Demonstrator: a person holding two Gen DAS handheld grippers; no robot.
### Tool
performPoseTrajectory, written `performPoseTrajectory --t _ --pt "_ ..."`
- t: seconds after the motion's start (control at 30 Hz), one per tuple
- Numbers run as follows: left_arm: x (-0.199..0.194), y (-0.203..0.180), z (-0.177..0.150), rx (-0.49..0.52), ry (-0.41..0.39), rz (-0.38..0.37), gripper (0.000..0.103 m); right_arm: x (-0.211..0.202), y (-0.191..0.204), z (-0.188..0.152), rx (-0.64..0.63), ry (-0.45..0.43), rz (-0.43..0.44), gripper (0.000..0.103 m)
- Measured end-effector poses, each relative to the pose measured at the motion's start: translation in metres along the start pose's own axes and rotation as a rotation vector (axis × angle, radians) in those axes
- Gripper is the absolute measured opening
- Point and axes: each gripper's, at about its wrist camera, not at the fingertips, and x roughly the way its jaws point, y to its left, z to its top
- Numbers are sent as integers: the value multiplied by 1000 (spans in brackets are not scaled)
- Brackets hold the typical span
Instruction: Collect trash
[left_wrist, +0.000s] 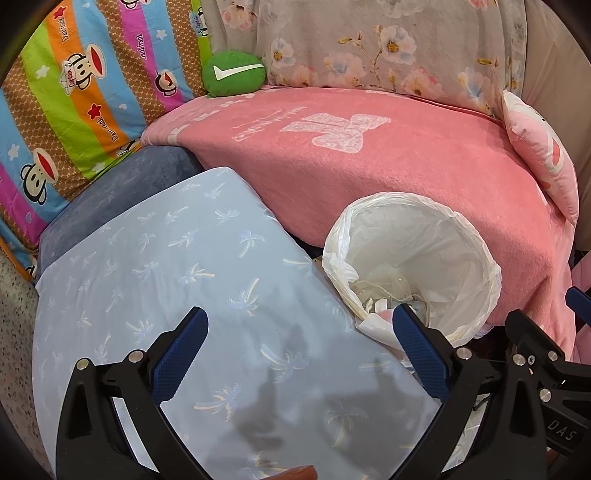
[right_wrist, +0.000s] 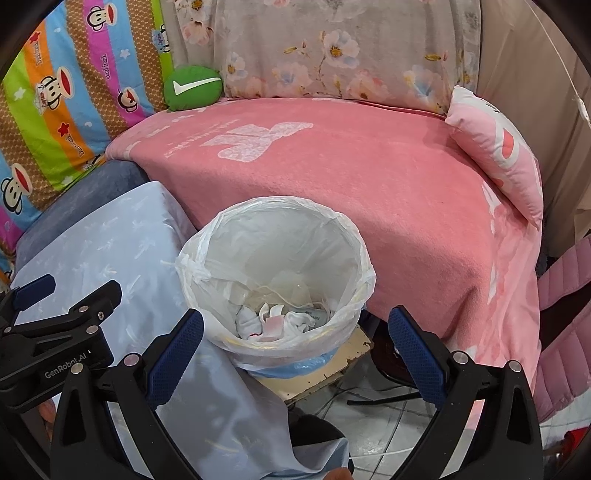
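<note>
Blue pads spread wide: your left hand-held gripper (left_wrist: 299, 345) hangs empty over the pale sheet (left_wrist: 166, 295), the lined bin (left_wrist: 413, 266) just to its right. On the right wrist, your right hand-held gripper (right_wrist: 295, 345) gapes wide above the bin (right_wrist: 275, 280), crumpled tissues (right_wrist: 273, 321) lying at its bottom.

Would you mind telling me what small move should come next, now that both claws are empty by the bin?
Probably sweep the open left claw away from the lined trash bin to look for litter: crumpled tissues already lie inside, and no loose trash shows nearby.
</note>
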Motion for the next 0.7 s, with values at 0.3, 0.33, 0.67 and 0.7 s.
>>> performPoseTrajectory --t 0.3,0.33,0.67,0.7 --pt "4 0 -3 -19 28 3 96 1 -2 -3 1 6 -10 97" --pt "5 0 -4 -24 30 6 96 1 -2 -3 1 7 -10 97" --pt "4 -2 -4 -28 24 24 96 3 -5 -3 9 11 -17 97" --pt "4 -2 -4 -28 23 23 96 2 -5 -3 8 10 -17 97"
